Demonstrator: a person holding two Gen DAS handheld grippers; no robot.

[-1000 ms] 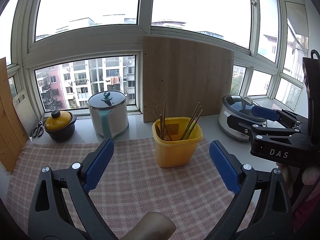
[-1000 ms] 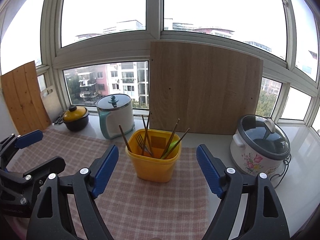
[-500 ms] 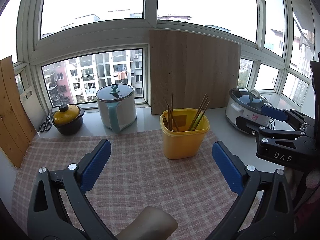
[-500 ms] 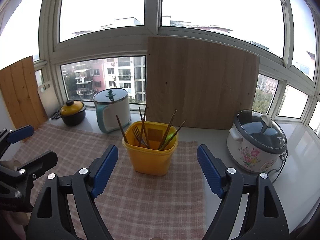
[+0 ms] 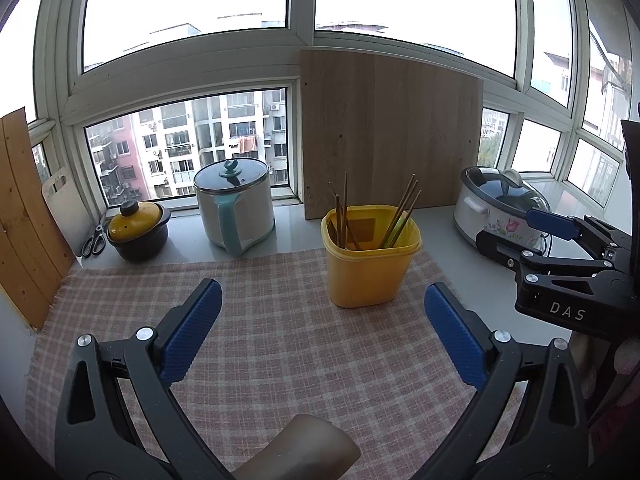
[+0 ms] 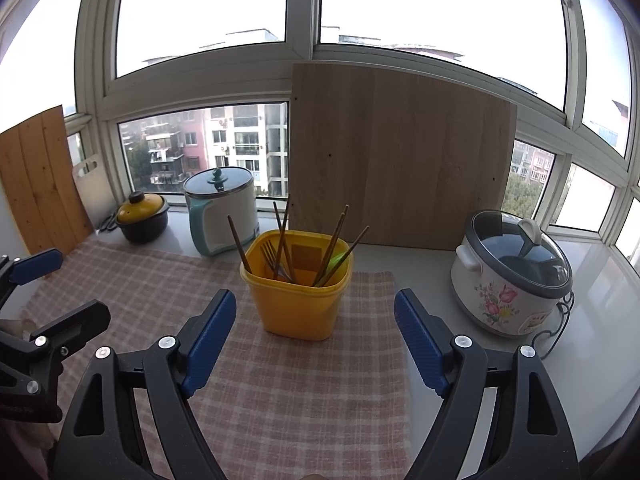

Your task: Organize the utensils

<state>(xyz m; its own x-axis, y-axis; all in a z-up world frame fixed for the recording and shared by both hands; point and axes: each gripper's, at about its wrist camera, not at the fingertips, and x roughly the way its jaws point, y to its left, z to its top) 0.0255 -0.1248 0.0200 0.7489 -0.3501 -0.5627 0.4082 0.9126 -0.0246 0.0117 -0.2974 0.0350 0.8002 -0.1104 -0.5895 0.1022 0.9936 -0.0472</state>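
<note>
A yellow plastic holder (image 5: pixel 370 258) (image 6: pixel 298 290) stands on the far part of a pink checked cloth (image 5: pixel 280 344) (image 6: pixel 288 384). Several wooden chopsticks (image 5: pixel 402 210) (image 6: pixel 336 242) and a metal fork (image 6: pixel 272 258) stick up out of it. My left gripper (image 5: pixel 320 334) hovers open over the cloth, below and left of the holder, nothing between its blue pads. My right gripper (image 6: pixel 314 340) is open too, just in front of the holder and empty. Each gripper shows at the other view's edge, the right one (image 5: pixel 560 240) and the left one (image 6: pixel 36 280).
Along the window sill stand a yellow-lidded black pot (image 5: pixel 136 230), a white and teal kettle (image 5: pixel 234 208), a leaning wooden board (image 5: pixel 390 132) and a flowered rice cooker (image 6: pixel 510 274) with its cord. Scissors (image 5: pixel 94 240) and more boards (image 5: pixel 24 216) lie at the left.
Both views have shifted slightly, so the holder sits a little further right in the left view and lower left in the right view. Both grippers stay open and empty.
</note>
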